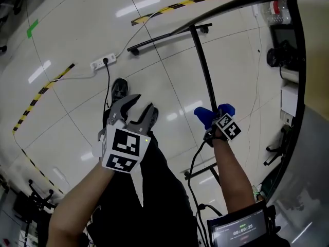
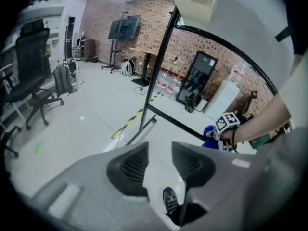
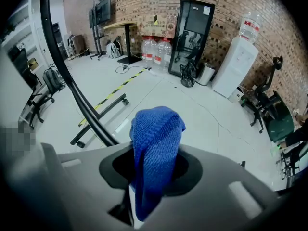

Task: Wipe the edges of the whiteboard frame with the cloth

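Observation:
My right gripper (image 1: pixel 216 121) is shut on a bunched blue cloth (image 1: pixel 208 115), which sticks out between the jaws (image 3: pixel 156 143). It hangs over the floor beside the black stand post (image 1: pixel 204 66), left of the whiteboard's black frame edge (image 1: pixel 299 71). In the right gripper view that frame (image 3: pixel 62 76) curves past on the left, apart from the cloth. My left gripper (image 1: pixel 143 103) is open with nothing between its jaws, and it is held further left over the floor. The left gripper view shows the frame bar (image 2: pixel 231 49) and the cloth (image 2: pixel 210 131) beyond the open left gripper (image 2: pixel 160 150).
The stand's base bar with castors (image 1: pixel 169 35) lies on the tiled floor. A power strip (image 1: pixel 103 62) and its cable lie nearby, with yellow-black tape (image 1: pixel 43 94) further left. A small screen (image 1: pixel 239 230) sits at the bottom right. An office chair (image 2: pixel 29 81) and a water dispenser (image 3: pixel 236 66) stand further off.

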`<state>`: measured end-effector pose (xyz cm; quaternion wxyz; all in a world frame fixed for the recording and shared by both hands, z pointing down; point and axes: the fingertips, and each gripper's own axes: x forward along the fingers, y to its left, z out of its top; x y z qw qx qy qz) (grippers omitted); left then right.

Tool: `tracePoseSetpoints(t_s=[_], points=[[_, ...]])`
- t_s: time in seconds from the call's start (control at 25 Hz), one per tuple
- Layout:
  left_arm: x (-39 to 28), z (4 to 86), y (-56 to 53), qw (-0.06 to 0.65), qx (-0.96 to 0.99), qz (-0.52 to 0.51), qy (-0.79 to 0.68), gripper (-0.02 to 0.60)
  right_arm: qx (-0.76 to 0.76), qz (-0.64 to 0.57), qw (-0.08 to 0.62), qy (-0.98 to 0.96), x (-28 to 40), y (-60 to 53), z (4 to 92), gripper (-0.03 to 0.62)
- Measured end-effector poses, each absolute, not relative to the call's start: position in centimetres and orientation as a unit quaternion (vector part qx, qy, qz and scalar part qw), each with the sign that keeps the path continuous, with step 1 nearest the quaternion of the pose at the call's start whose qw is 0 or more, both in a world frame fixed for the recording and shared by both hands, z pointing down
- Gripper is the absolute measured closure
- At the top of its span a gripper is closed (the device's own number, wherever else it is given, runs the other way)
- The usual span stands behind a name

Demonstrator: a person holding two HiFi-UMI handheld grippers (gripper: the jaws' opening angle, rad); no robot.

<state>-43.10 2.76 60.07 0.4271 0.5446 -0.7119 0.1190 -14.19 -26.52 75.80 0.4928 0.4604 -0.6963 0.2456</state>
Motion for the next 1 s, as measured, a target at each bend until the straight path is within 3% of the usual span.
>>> tracePoseSetpoints(t_s=[1.0], points=[[-52.0,62.0,1.8,0.425,0.545,0.144,-0.708,0.431,0.442,0.208,0.514,-0.706,-25.9,-28.3,75.9,0.484]])
